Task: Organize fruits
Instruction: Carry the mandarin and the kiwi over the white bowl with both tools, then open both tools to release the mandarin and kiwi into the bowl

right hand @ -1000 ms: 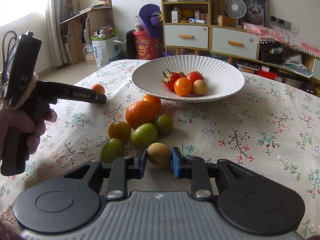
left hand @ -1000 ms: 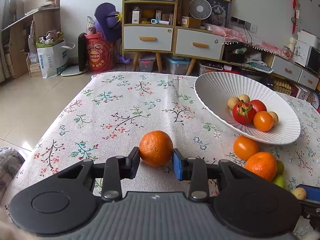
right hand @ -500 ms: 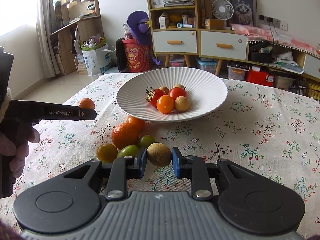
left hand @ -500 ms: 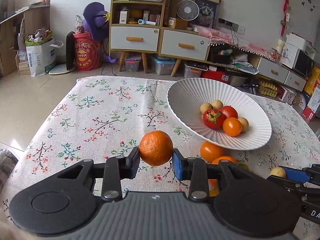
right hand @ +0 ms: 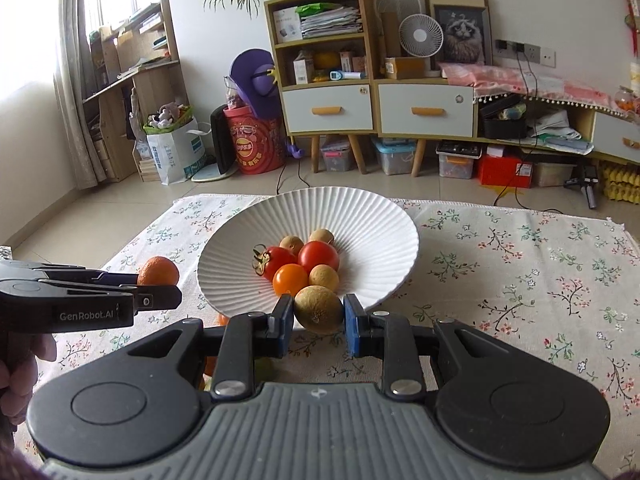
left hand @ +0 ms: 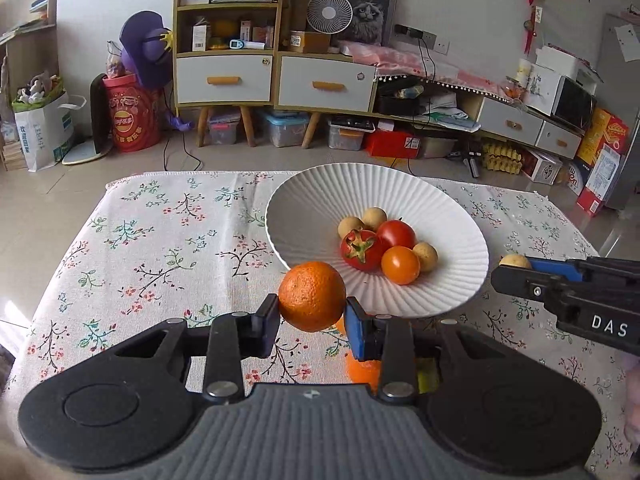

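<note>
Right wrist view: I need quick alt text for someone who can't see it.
The right gripper holds a tan round fruit just short of a white ribbed bowl containing two red tomatoes, an orange tomato and three small tan fruits. At left, the left gripper holds an orange over the floral tablecloth.

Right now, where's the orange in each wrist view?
Left wrist: orange at centre, clamped in the left gripper, in front of the plate's near rim.
Right wrist: orange at left edge, beside the plate.
Shared landmark: white ribbed plate.
</note>
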The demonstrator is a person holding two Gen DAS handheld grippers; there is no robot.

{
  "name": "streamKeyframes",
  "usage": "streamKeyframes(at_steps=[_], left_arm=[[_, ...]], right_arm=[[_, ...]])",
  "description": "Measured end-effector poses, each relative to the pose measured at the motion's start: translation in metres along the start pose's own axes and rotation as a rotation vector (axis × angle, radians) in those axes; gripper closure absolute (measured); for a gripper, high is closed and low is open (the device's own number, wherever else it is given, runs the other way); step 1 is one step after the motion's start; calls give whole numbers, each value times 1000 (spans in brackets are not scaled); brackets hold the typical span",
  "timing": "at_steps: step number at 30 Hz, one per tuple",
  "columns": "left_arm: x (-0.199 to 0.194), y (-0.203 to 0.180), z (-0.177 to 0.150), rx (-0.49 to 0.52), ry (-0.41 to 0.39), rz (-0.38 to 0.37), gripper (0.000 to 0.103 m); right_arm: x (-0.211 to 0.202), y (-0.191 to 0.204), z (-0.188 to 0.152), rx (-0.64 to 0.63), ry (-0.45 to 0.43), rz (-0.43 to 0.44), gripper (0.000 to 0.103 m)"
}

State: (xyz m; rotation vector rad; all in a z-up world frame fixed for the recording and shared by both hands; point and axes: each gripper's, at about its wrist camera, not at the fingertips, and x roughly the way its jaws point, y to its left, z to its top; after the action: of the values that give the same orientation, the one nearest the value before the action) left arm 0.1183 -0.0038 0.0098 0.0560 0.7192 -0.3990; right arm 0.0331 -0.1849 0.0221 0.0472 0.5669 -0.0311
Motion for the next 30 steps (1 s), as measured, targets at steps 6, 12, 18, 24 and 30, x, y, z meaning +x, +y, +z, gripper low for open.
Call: streamKeyframes(at_steps=[6, 12, 18, 24, 30], left_arm=[[20, -10, 19, 72, -8, -11, 73], [49, -8, 31, 105, 8, -32, 73], [67, 1, 35, 108, 53, -47, 73], [75, -2, 42, 129, 63, -71, 73], [79, -6, 42, 142, 66, -99, 73]], right_arm=[[16, -4, 15, -31, 27, 25, 79], [35, -18, 20, -33, 47, 33, 79], [51, -24, 22, -61, 66, 53, 79], [61, -24, 27, -86, 62, 80, 79], [64, -26, 23, -97, 81, 76, 79]])
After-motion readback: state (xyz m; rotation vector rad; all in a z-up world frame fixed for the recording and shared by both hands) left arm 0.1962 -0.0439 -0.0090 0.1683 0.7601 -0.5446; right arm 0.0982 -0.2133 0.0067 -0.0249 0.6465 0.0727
